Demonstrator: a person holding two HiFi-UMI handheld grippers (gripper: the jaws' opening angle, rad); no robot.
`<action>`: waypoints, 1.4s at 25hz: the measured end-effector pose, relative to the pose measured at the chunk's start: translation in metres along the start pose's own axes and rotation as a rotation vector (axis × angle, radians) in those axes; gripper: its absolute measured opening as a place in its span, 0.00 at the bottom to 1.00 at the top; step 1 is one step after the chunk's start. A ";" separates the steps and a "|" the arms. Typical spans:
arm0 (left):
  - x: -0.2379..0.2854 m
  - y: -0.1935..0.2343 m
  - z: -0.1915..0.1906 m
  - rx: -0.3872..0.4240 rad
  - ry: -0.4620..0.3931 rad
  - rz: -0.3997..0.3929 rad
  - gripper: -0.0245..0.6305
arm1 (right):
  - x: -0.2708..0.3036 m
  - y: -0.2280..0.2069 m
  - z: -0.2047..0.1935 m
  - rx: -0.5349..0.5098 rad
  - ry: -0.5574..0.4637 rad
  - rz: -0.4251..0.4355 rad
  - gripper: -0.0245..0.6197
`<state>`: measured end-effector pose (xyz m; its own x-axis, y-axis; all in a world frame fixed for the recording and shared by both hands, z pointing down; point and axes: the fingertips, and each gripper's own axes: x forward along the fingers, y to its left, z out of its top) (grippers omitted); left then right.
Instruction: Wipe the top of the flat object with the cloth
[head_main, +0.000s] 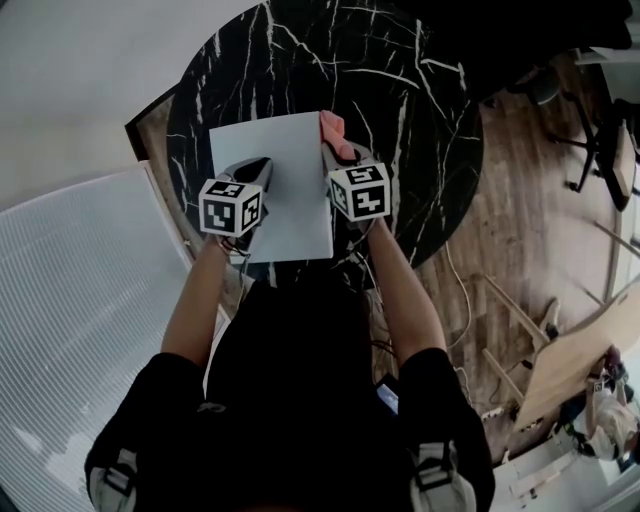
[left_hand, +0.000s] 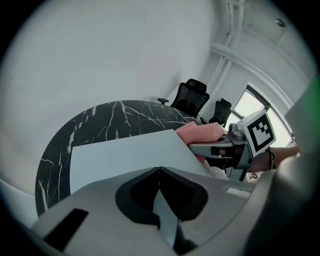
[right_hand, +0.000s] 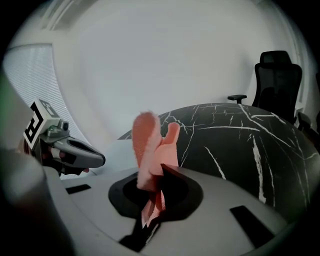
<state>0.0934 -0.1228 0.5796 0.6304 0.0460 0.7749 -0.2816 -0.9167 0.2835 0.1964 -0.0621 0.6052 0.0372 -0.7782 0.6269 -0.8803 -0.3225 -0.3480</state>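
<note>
A pale grey flat board (head_main: 285, 165) lies over the near part of the round black marble table (head_main: 400, 90). My left gripper (head_main: 257, 168) is at the board's left edge, and in the left gripper view its jaws (left_hand: 160, 172) are shut with the board's (left_hand: 125, 155) edge pinched between them. My right gripper (head_main: 336, 152) is at the board's right edge, shut on a pink cloth (head_main: 332, 127). In the right gripper view the cloth (right_hand: 147, 142) stands up out of the jaws (right_hand: 159, 172). The cloth (left_hand: 200, 132) hangs beside the board's far right corner.
Black office chairs (left_hand: 192, 97) (right_hand: 277, 82) stand beyond the table. A white ribbed surface (head_main: 80, 290) runs along the left. Wooden floor (head_main: 540, 200) and light wooden furniture (head_main: 570, 360) lie to the right.
</note>
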 end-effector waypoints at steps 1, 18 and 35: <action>0.002 0.000 -0.002 0.000 0.006 -0.001 0.04 | -0.001 0.001 0.000 0.001 -0.003 0.003 0.05; 0.005 0.001 -0.013 0.021 0.002 0.035 0.04 | -0.023 0.021 -0.023 0.019 0.004 0.046 0.05; 0.006 0.003 -0.012 0.031 -0.003 0.043 0.04 | -0.052 0.038 -0.061 0.019 0.033 0.037 0.05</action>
<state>0.0874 -0.1202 0.5916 0.6207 0.0049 0.7841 -0.2860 -0.9297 0.2322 0.1326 -0.0009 0.6020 -0.0108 -0.7715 0.6361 -0.8716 -0.3045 -0.3842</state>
